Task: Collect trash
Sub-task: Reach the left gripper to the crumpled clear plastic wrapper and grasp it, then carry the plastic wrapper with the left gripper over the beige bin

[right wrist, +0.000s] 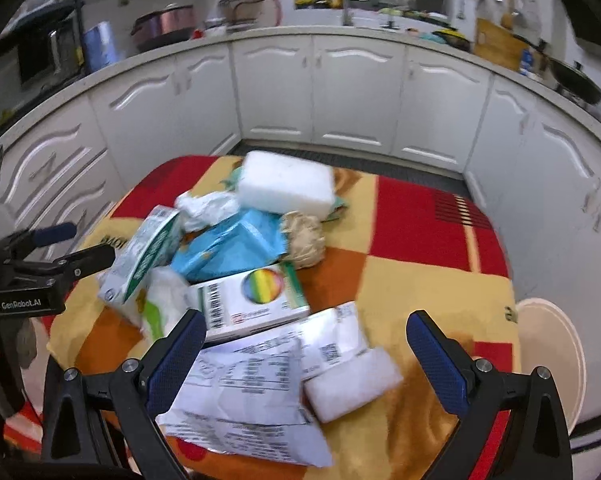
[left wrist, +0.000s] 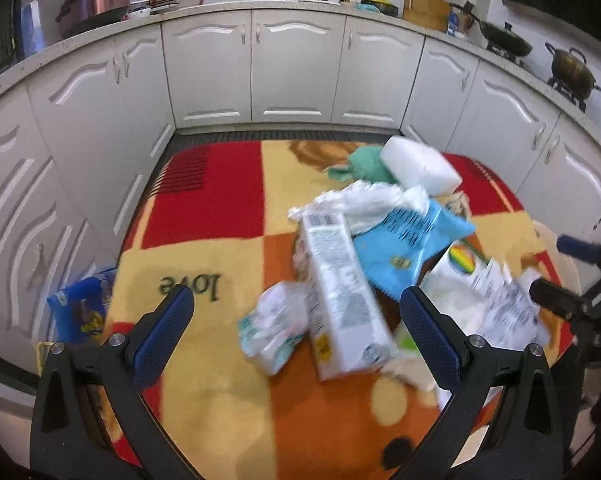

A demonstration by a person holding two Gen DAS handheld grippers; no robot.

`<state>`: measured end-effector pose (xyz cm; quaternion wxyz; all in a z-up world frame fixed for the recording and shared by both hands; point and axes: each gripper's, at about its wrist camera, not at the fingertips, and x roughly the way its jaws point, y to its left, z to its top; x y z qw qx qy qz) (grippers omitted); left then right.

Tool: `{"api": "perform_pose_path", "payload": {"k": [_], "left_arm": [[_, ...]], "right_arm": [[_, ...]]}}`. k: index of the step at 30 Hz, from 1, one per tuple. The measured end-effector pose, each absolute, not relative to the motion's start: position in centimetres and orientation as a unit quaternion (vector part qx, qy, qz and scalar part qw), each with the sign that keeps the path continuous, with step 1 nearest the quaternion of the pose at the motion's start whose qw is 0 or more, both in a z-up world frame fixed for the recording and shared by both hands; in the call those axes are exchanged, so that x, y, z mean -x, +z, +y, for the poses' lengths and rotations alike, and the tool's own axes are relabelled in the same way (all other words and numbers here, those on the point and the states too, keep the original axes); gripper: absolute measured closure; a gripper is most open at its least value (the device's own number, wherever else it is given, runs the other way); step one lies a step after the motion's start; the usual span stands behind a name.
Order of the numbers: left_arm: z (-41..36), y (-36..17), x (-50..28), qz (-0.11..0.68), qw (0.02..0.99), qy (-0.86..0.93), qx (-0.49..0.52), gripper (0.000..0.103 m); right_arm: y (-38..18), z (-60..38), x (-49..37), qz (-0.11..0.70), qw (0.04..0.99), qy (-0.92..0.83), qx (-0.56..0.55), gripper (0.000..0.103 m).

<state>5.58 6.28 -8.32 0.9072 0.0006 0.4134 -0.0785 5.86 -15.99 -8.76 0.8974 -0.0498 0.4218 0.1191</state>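
Both grippers hang above a table covered with a red, orange and cream checked blanket, and each has its fingers spread wide apart with nothing held. The trash lies in one loose heap on the blanket. Between the fingers of the left gripper lies a tall white carton on its side, with a small crumpled white packet touching it on the side of the left finger. Beyond the fingertips lie a light blue pouch, crumpled white paper, a green cloth and a white foam block. Outside the left finger, a dark blue bag sits off the table's edge. Between the fingers of the right gripper lie printed paper sheets and a flat white foam piece, touching. Just beyond the left fingertip is a white box with a rainbow disc; past it is a tan crumpled wad.
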Motion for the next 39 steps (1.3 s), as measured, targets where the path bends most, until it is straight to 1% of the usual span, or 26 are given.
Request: {"api": "perform_pose_path", "payload": {"k": [4,6,8,10,12,14,15,17,18,19,20,22,23,24,25,26,28,31,39], "left_arm": [[8.2,-8.9,-4.9,0.425,0.902,-0.075,-0.002,0.001],[8.6,-9.2,-5.0,0.427,0.901,-0.078,0.001,0.001],[8.6,-9.4,-5.2,0.429,0.900,-0.078,-0.003,0.001],[8.5,-9.9,-5.6,0.429,0.900,-0.078,-0.014,0.005],[8.5,-10.6,-6.2,0.435,0.897,-0.079,-0.022,0.008],[8.7,-11.1,-6.7,0.440,0.894,-0.086,-0.020,0.011],[8.9,-11.4,-7.1,0.443,0.892,-0.093,-0.014,0.011],[9.0,-11.8,-7.8,0.446,0.889,-0.103,-0.003,0.011],[9.0,-12.1,-8.1,0.447,0.888,-0.109,0.003,0.013],[9.0,-12.3,-8.5,0.449,0.886,-0.117,0.007,0.020],[9.0,-12.6,-8.8,0.453,0.883,-0.123,0.009,0.024],[8.9,-13.4,-9.4,0.466,0.875,-0.132,0.012,0.043],[9.0,-13.8,-9.6,0.474,0.870,-0.135,0.014,0.048],[9.0,-14.2,-9.8,0.484,0.863,-0.142,0.020,0.060],[9.1,-14.5,-9.8,0.489,0.858,-0.151,0.029,0.064],[9.1,-14.5,-9.5,0.487,0.860,-0.150,0.030,0.065],[9.2,-14.1,-9.0,0.484,0.863,-0.144,0.028,0.076],[9.6,-12.8,-8.1,0.475,0.869,-0.135,0.030,0.081],[9.1,-7.6,-5.5,0.423,0.895,-0.136,0.024,0.082]], "right_arm": [[-9.0,-14.7,-5.9,0.425,0.890,0.158,0.046,0.004],[-9.2,-13.8,-5.9,0.423,0.888,0.174,0.046,0.005],[-9.6,-12.9,-6.3,0.427,0.883,0.190,0.042,0.015],[-10.1,-12.3,-6.6,0.434,0.877,0.201,0.035,0.019],[-10.9,-11.7,-7.0,0.446,0.869,0.214,0.029,0.026],[-11.4,-11.0,-7.3,0.451,0.862,0.230,0.023,0.038],[-11.6,-10.7,-7.4,0.452,0.860,0.235,0.021,0.040],[-12.0,-10.2,-7.6,0.455,0.857,0.243,0.018,0.050],[-12.3,-9.8,-7.7,0.457,0.854,0.248,0.015,0.053],[-12.5,-9.6,-7.9,0.458,0.853,0.250,0.013,0.057],[-12.7,-9.4,-8.0,0.460,0.851,0.254,0.010,0.063],[-13.1,-9.1,-8.0,0.463,0.847,0.260,0.002,0.074],[-13.3,-9.0,-8.0,0.462,0.847,0.262,-0.001,0.077],[-13.4,-8.9,-7.9,0.460,0.848,0.262,-0.002,0.079],[-13.4,-8.9,-7.9,0.458,0.849,0.263,-0.004,0.083],[-13.3,-9.0,-7.8,0.456,0.850,0.265,-0.009,0.085],[-13.0,-9.2,-7.6,0.451,0.851,0.268,-0.013,0.088],[-12.2,-9.7,-7.3,0.444,0.853,0.274,-0.023,0.089],[-8.7,-13.0,-6.2,0.406,0.870,0.274,-0.056,0.090]]}}
